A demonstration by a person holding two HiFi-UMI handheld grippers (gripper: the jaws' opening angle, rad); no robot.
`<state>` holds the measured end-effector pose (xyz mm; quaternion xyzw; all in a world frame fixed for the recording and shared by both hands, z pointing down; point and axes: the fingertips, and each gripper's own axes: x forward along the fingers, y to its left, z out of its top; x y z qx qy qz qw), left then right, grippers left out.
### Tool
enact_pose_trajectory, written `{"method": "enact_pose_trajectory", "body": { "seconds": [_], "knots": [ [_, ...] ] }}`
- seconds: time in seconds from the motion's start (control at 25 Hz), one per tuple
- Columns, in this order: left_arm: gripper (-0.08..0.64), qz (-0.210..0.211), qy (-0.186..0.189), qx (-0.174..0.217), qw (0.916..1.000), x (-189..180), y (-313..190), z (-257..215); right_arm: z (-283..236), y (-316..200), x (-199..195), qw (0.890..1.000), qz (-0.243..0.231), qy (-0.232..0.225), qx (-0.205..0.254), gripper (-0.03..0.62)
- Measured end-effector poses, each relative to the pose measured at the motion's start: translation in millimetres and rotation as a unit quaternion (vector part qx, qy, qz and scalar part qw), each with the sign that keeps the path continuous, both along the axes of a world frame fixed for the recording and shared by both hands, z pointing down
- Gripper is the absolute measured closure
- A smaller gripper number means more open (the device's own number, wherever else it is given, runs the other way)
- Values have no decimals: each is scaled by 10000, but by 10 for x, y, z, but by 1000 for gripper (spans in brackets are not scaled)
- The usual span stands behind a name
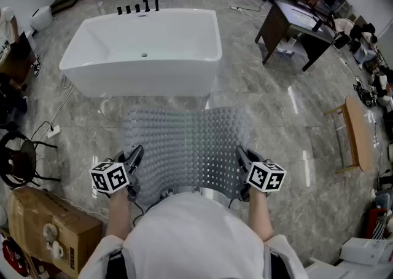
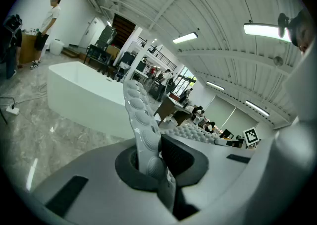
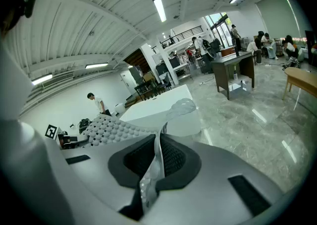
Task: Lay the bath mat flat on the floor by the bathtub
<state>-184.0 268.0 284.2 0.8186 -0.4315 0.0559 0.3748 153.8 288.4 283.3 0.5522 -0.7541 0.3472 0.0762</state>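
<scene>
A: Item one, bath mat (image 1: 184, 149). Where is it lying?
B: Grey, studded and perforated. It is hanging spread between the two grippers, over the marble floor (image 1: 288, 118), just in front of the white bathtub (image 1: 144, 47). Its far edge is curving toward the tub's near wall; whether it is touching the floor there, I cannot tell.
A: Item two, left gripper (image 1: 135, 156)?
B: Its jaws are pinching the mat's near left corner, closed tight on the edge, which is standing up between them.
A: Item three, right gripper (image 1: 242, 158)?
B: Its jaws are clamping the near right corner the same way, the thin edge running between them.
A: Remaining stock?
B: Cardboard box (image 1: 46, 222), sitting on the floor at the person's left. Black taps (image 1: 138, 7), standing along the tub's far rim.
</scene>
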Motion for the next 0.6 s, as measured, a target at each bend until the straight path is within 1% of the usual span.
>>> {"method": "enact_pose_trajectory", "body": {
  "seconds": [0.36,0.6],
  "knots": [
    [514,-135,7,-59,9999,24,27,51,32,-6,62,10000,-42,5,-8,552],
    [514,-204,-8,-206,9996,114,19,191,128,-47,126,10000,-57,-49,-63,552]
  ]
}}
